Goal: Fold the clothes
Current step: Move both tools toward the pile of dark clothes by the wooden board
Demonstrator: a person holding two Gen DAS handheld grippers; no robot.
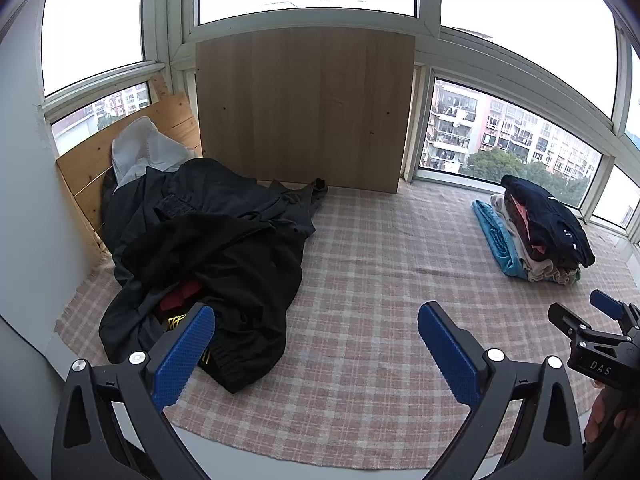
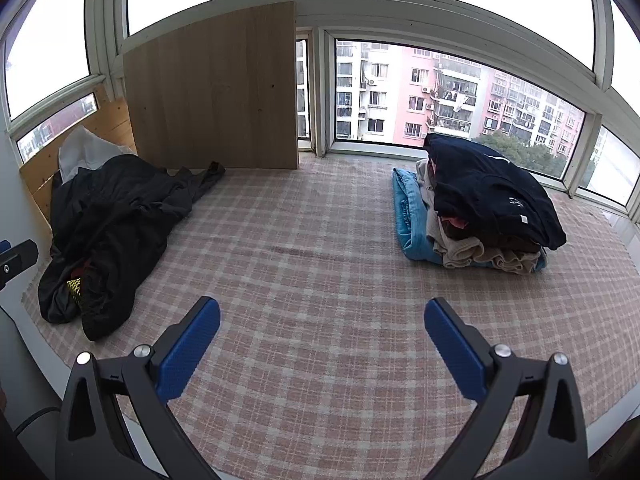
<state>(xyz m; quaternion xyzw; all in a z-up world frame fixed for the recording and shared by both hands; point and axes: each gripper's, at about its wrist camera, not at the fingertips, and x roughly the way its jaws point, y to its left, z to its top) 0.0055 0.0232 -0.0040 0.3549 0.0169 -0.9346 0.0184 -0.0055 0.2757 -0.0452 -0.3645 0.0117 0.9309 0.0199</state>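
A heap of unfolded dark clothes [image 1: 208, 248] lies on the left of the plaid cloth [image 1: 360, 280], with a red piece and a white garment [image 1: 140, 148] showing in it. The same heap [image 2: 112, 232] appears at the left in the right wrist view. A stack of folded clothes [image 2: 480, 208] with a navy garment on top sits at the right; it is also seen as the stack [image 1: 536, 236]. My left gripper [image 1: 316, 320] is open above the cloth, its left finger over the heap's near edge. My right gripper [image 2: 322, 316] hangs open over bare cloth, nothing between its fingers.
A tall wooden board [image 1: 304, 108] leans against the window frame at the back, with a lower plank panel [image 1: 132, 140] at the back left. Windows ring the surface. A grey wall [image 1: 24, 200] closes the left side. The other gripper [image 1: 600, 336] shows at the right edge.
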